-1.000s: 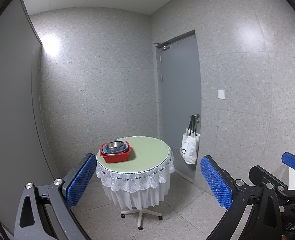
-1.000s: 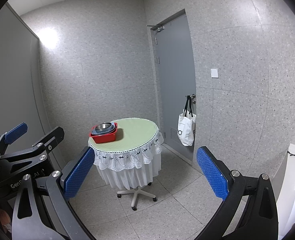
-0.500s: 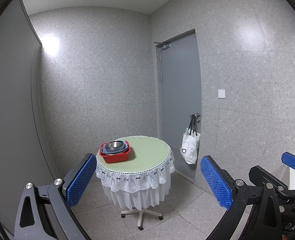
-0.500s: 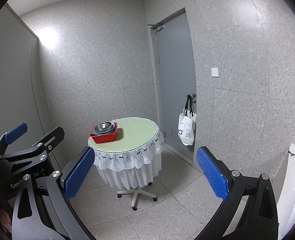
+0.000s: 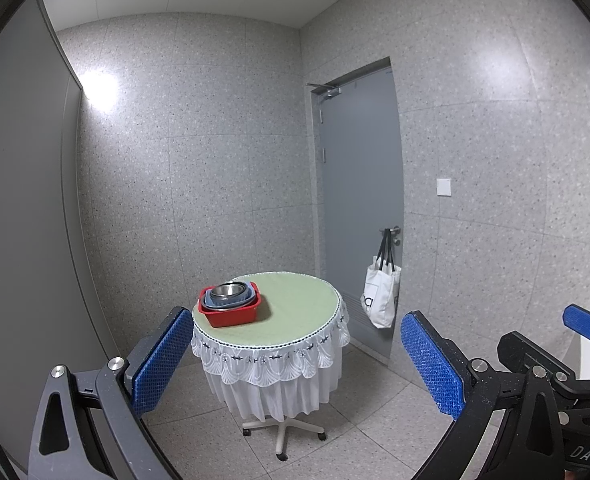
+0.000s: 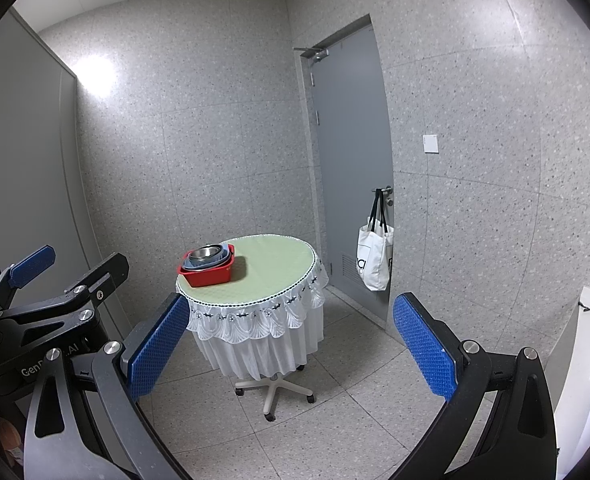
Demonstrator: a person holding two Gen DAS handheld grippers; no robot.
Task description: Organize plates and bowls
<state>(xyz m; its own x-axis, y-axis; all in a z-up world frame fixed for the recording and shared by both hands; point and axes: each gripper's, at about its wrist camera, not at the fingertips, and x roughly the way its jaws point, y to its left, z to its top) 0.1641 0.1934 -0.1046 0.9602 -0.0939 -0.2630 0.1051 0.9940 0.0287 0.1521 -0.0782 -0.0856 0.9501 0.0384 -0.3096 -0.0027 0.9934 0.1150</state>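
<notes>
A red tub (image 5: 231, 313) sits at the left side of a round table (image 5: 295, 312) with a green top and white lace skirt. Blue dishes and a steel bowl (image 5: 227, 290) are stacked inside it. The same tub (image 6: 208, 272) and bowl (image 6: 205, 252) show in the right wrist view. My left gripper (image 5: 295, 360) is open and empty, well short of the table. My right gripper (image 6: 291, 356) is open and empty too, beside the left one, also far from the table.
A grey door (image 5: 359, 200) stands behind the table on the right, with a white tote bag (image 5: 380, 294) hanging from its handle. The table stands on a wheeled pedestal (image 5: 283, 436) on a tiled floor. A white unit (image 6: 587, 380) is at the far right.
</notes>
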